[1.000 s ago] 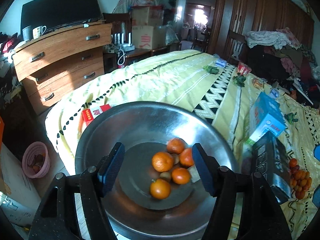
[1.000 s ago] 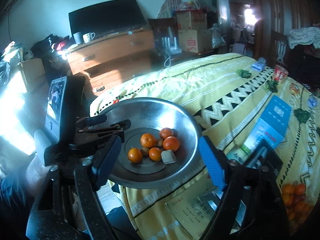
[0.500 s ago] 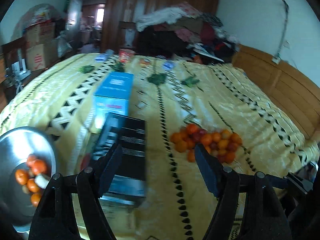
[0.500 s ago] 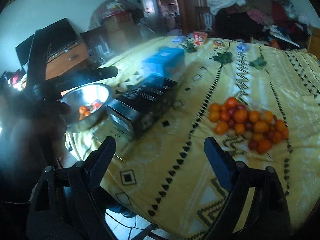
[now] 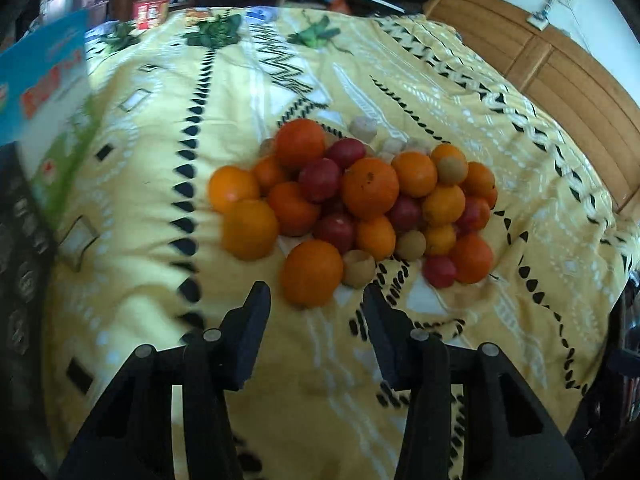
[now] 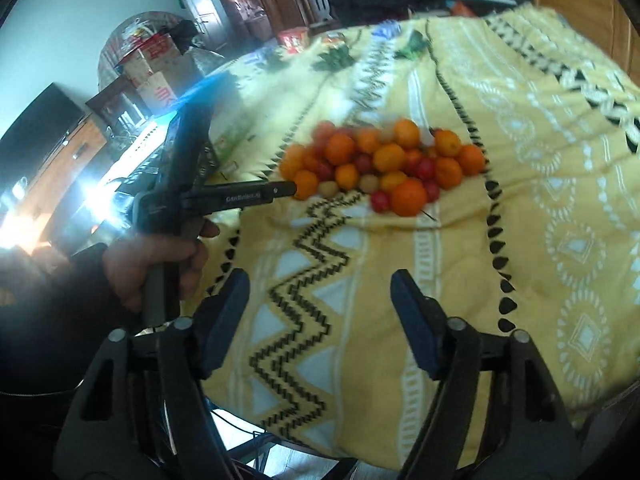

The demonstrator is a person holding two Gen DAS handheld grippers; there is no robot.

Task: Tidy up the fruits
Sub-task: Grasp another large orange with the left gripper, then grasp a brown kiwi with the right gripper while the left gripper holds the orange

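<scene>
Bedroom, left wrist view: yellow patterned bedspread point(image 5: 400, 360) filled the frame, with a wooden headboard point(image 5: 560, 72) at the far right and a blue box point(image 5: 40, 76) at the left edge.
Fruit pile, left wrist view: the heap of fruit point(image 5: 356, 200) lay on the bedspread just ahead of my fingers, mixing oranges, dark red fruits and small tan ones, all touching.
Left gripper: my left gripper point(image 5: 316, 300) was spread wide and held nothing; its tips sat just short of the nearest orange point(image 5: 312, 273).
Handling: I judged that orange firm, round and light, likely to roll on the soft cover, so I would take it across its widest part; the red fruits looked thinner-skinned and easier to bruise.
Bedroom, right wrist view: same bedspread point(image 6: 560, 200), now with a dresser point(image 6: 60, 160) and stacked cardboard boxes point(image 6: 152, 76) beyond the bed's left side.
Fruit pile, right wrist view: the heap point(image 6: 380, 164) lay well ahead of my right gripper point(image 6: 320, 292), whose fingers stood wide apart and empty.
Only this view showed: my hand point(image 6: 156, 264) around the left tool's handle, and its finger reaching to the heap's left edge.
Only the left view showed: single fruits sharply enough to choose one; the right view blurred them.
</scene>
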